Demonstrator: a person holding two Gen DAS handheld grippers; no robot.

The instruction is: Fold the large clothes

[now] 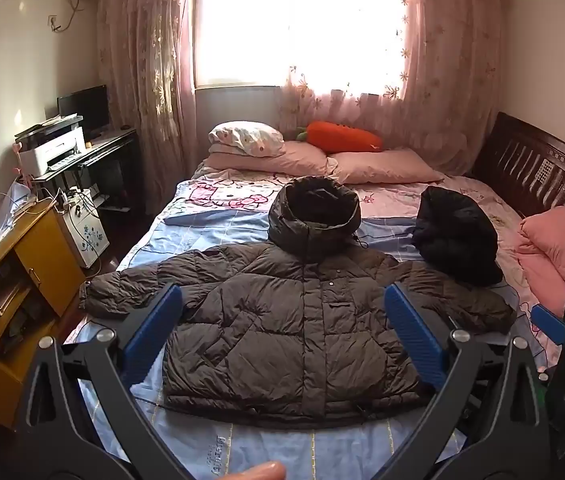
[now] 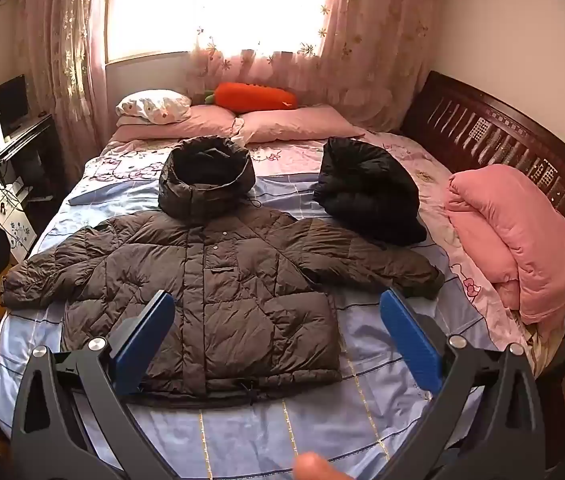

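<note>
Here, one brown jacket (image 1: 282,340), one black garment (image 1: 458,236).

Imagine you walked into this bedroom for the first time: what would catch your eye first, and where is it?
The brown puffer jacket dominates, spread flat front-up across the near end of the bed, sleeves out and hood toward the pillows. Beyond it an orange carrot cushion lies on the pink pillows under the bright window, and a folded pink quilt sits by the dark wooden bed frame on the right.

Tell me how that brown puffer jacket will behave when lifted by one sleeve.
The brown puffer jacket probably flops and drapes: its quilted fabric lies soft and creased. Likely light for its bulk, being puffy. Its sheen suggests a slippery shell.
</note>
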